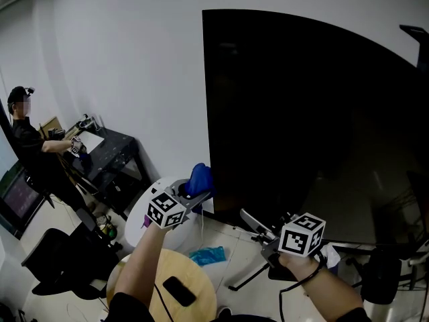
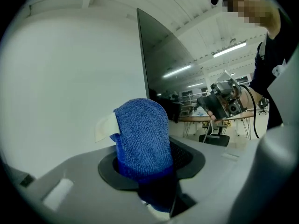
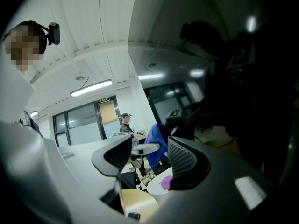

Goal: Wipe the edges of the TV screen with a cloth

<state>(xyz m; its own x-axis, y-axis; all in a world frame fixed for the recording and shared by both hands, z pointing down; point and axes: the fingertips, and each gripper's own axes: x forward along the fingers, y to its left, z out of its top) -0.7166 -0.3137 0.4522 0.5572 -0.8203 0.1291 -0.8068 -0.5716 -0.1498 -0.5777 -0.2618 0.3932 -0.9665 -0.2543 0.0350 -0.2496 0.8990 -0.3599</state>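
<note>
Just below cloth (image 1: 199, 178): table (image 1: 198, 274), phone (image 1: 179, 291), perhaps rag (image 1: 208, 255).

Your head view dim, corners dark. Your gripper views fisheye-bent, black-rimmed. Glare from long white ceiling strip light (image 3: 91, 87); large glossy black TV screen (image 2: 161, 64) mirrors lamps.
</note>
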